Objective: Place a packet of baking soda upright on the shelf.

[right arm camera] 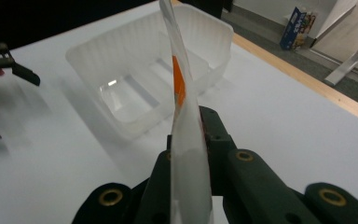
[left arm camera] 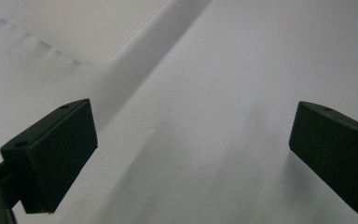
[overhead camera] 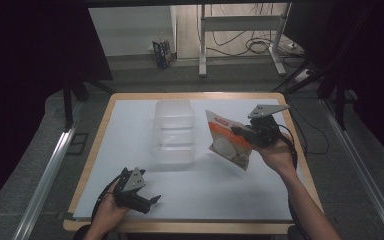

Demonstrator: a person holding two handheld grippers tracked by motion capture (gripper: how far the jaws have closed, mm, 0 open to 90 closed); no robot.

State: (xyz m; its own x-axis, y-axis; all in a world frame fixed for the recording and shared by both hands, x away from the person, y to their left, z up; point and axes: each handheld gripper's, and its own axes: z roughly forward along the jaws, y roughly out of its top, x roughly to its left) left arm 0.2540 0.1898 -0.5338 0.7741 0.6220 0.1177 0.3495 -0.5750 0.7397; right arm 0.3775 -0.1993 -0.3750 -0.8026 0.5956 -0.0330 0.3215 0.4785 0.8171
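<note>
A white and orange snack bag (overhead camera: 226, 140) hangs in the air over the right side of the table, pinched at its edge by my right gripper (overhead camera: 241, 131). In the right gripper view the bag (right arm camera: 182, 116) stands edge-on between the two black jaws, with my right gripper (right arm camera: 187, 154) shut on it. A clear plastic container (overhead camera: 173, 131) sits open on the white table, to the left of the bag; it is seen beyond the bag as the container (right arm camera: 149, 74). My left gripper (overhead camera: 152, 202) rests low near the front left edge, jaws wide apart, nothing between them (left arm camera: 191, 140).
The white tabletop (overhead camera: 215, 190) has a wooden border. Black curtains flank both sides. On the floor beyond stand a desk frame (overhead camera: 240, 40), cables and a small box (overhead camera: 162, 53).
</note>
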